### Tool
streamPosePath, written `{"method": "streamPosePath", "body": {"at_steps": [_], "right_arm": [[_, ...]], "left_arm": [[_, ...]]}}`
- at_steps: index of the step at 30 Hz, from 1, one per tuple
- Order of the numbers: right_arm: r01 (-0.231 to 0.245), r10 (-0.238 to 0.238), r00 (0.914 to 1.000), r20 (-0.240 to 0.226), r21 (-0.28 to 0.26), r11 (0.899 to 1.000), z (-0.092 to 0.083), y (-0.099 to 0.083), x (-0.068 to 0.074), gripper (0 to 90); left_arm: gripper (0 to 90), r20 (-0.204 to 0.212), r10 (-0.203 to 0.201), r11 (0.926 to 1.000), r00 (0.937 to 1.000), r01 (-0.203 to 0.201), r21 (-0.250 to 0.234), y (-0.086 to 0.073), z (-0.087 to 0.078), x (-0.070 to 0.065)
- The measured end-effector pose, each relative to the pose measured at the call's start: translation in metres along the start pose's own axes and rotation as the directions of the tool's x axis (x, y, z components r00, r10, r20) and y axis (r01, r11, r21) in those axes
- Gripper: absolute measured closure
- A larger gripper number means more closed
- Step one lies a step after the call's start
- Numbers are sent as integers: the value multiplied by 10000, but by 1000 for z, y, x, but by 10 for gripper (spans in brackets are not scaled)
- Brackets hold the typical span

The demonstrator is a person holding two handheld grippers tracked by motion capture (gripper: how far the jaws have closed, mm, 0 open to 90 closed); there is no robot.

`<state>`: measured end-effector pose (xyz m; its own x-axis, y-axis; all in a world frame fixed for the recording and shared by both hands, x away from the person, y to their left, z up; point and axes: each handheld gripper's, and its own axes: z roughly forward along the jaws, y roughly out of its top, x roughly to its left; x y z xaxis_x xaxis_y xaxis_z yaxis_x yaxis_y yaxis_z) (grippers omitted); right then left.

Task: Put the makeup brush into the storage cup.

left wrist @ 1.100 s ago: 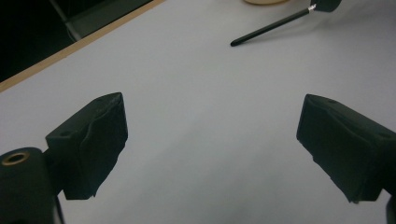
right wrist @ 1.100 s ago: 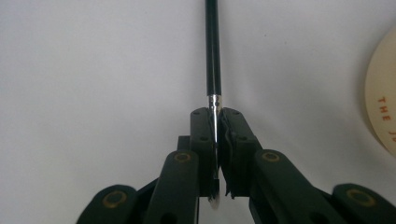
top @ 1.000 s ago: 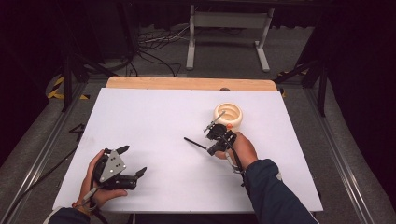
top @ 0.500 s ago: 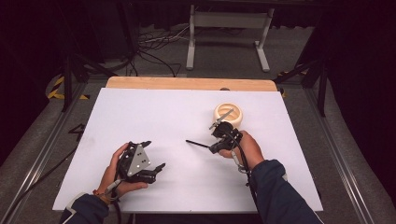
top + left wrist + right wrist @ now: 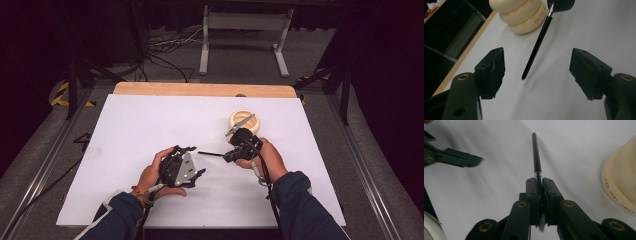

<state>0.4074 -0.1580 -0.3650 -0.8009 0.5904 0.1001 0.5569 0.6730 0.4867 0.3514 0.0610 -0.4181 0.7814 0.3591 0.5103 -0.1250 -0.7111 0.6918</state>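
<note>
right hand-held gripper clamps slim black brush above worktop, beside cream ridged holder | left hand-held gripper gapes wide facing its tip | risk: off-centre handover twists brush loose

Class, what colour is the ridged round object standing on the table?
Cream, with small brown lettering; the ridged round object shows best in the left gripper view.

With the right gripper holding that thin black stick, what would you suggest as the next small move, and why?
Probably bring the open left gripper forward until its jaws straddle the free end of the thin black stick. The right gripper is clamped on the stick's other end beside the cream ribbed stand, and the stick's tip already points between the left jaws.
</note>
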Motion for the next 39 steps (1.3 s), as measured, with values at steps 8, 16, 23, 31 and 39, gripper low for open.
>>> {"method": "streamPosePath", "body": {"at_steps": [8, 16, 23, 31, 39], "right_arm": [[78, -87, 9997, -213, -391, 9992, -7, 3, 7, 845], [79, -114, 9982, -597, -581, 9983, -6, 4, 11, 845], [21, -68, 9979, -651, -717, 9974, -9, 4, 10, 844], [-23, -47, 9973, -736, -953, 9954, -11, -3, 8, 816], [125, -115, 9999, 70, -1689, 9856, -26, -18, 4, 684]], "left_arm": [[458, -324, 703, 9974, 9970, -699, 153, 15, 21, -6], [680, -655, 1002, 9945, 9928, -980, 363, 18, 27, -7], [833, -294, 1407, 9899, 9896, -1400, 235, 23, 26, -10], [837, -20, 1629, 9856, 9866, -1627, 472, 28, 24, -8], [836, 160, 881, 9953, 9960, -887, 395, 23, 17, 6]]}}
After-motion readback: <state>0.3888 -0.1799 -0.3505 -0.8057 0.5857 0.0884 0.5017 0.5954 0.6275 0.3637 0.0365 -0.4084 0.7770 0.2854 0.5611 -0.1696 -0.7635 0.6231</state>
